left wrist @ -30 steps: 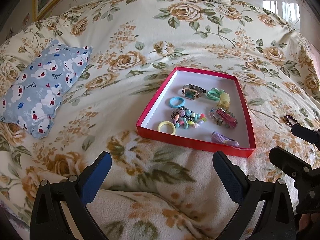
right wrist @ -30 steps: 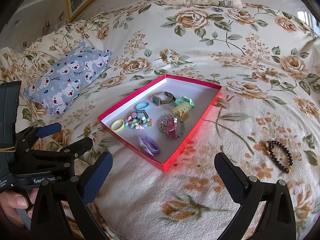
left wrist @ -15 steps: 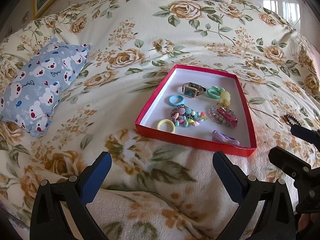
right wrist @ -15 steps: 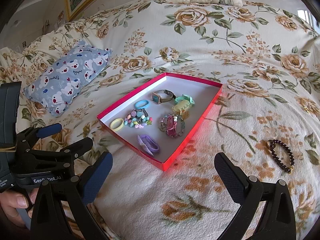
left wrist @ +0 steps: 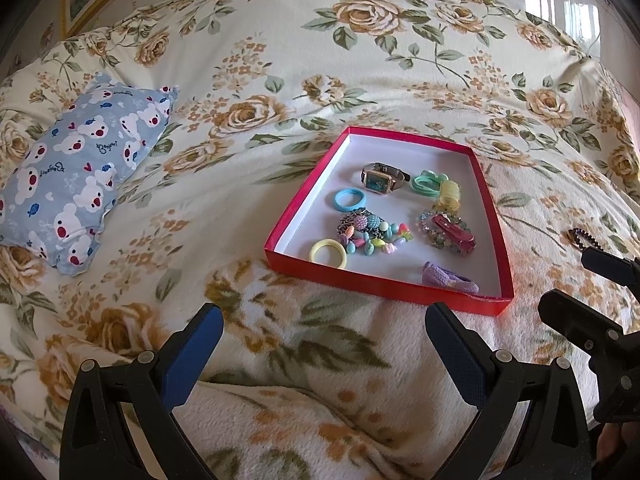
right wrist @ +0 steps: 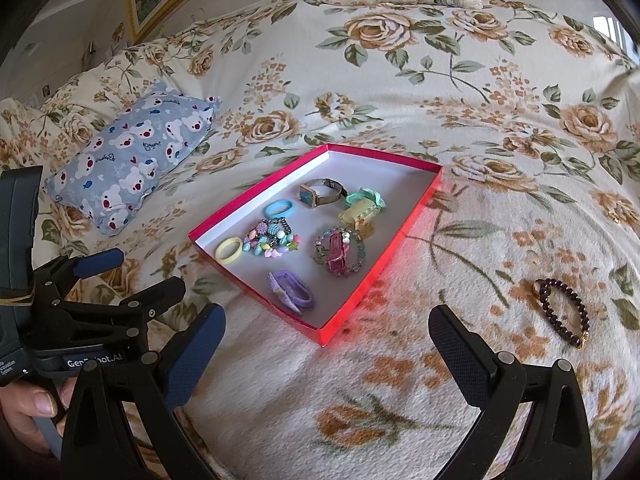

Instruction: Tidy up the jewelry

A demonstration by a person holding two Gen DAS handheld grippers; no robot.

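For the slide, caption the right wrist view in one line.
Open right gripper hovers over floral blanket, red tray of jewelry ahead, dark beaded bracelet outside it.

On the bed (right wrist: 500, 92) lies a tray (right wrist: 418, 216) holding a watch (right wrist: 320, 193) at the back, hair ties, clips and a beaded piece (right wrist: 272, 240). A bracelet (right wrist: 566, 308) lies well right of it, a pillow (right wrist: 132, 164) left; a small item (right wrist: 614, 216), perhaps an earring, lies far right.

From my remote station: a bed under a cream floral blanket (right wrist: 480, 128) carries a red tray (right wrist: 376, 276) at centre, a blue bear-print pillow (right wrist: 132, 160) to its left, and a dark beaded bracelet (right wrist: 568, 308) lying apart on the right.
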